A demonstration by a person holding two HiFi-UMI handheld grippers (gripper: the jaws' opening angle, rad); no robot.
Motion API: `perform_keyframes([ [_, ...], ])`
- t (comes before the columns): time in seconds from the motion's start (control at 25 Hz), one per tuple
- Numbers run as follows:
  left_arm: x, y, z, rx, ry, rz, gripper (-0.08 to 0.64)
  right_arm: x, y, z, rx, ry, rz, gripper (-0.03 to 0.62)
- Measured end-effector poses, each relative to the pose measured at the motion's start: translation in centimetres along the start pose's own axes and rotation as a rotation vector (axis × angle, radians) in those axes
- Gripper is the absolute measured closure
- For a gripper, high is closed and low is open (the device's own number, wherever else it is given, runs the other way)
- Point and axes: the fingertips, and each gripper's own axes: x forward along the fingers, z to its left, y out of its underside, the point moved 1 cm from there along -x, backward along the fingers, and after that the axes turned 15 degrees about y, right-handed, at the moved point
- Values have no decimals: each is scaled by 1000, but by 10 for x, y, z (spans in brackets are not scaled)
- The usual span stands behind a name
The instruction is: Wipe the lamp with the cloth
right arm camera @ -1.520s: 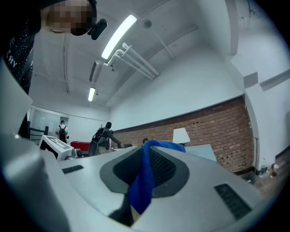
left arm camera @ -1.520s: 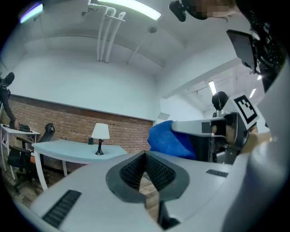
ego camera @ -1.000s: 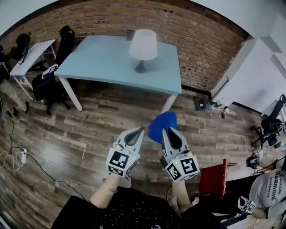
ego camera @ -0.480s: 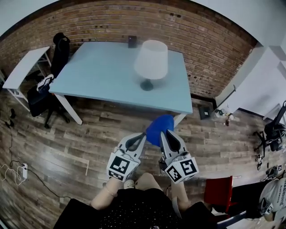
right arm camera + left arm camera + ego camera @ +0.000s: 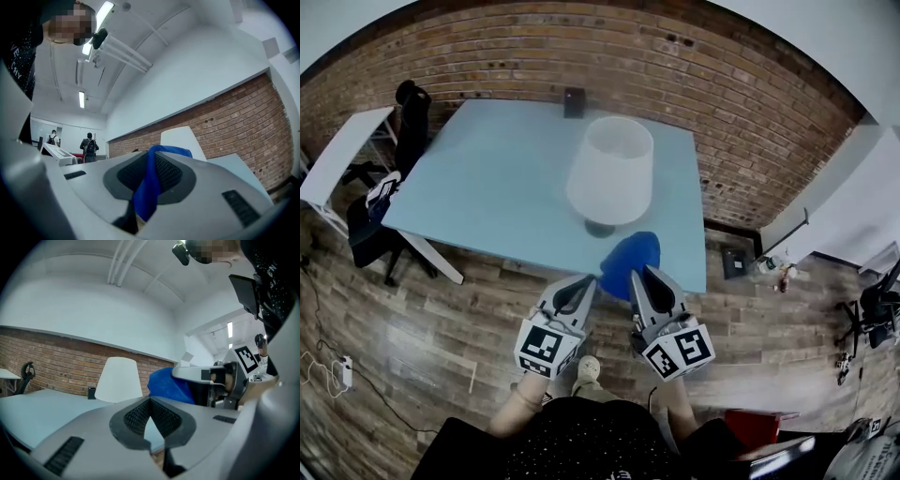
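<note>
Blue cloth [image 5: 149,187] is pinched between the pressed pads of the right gripper [image 5: 644,275], and its bunch bulges out past the tips. The left gripper [image 5: 584,284], just to its left, has its jaws together on nothing. Over the last second the table [image 5: 478,187] and the white lamp [image 5: 611,173] have drawn much nearer. The cloth now hangs just short of the lamp's base, so wiping looks about to start. No container shows.
</note>
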Motion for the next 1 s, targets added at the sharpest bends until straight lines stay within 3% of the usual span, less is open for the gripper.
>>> perform_keyframes([
  [0.16,34,-16,43,39,-32,-13,551,51,-43,-30,-40,-38,-87,537],
  [0.28,45,-33,79,74,-95,-39,551,91,-92,-42,-71,-96,-198,537],
  [0.36,49,-40,101,93,-131,-51,551,123,-104,-50,-89,-110,-215,537],
  [0.52,57,-43,126,112,-156,-44,551,154,-76,-67,-124,-62,-128,537],
  [0.84,65,-24,153,86,-136,-10,551,150,-6,-97,-176,40,56,537],
  [1.0,64,-19,164,90,-124,-3,551,144,37,-130,-150,121,176,537],
])
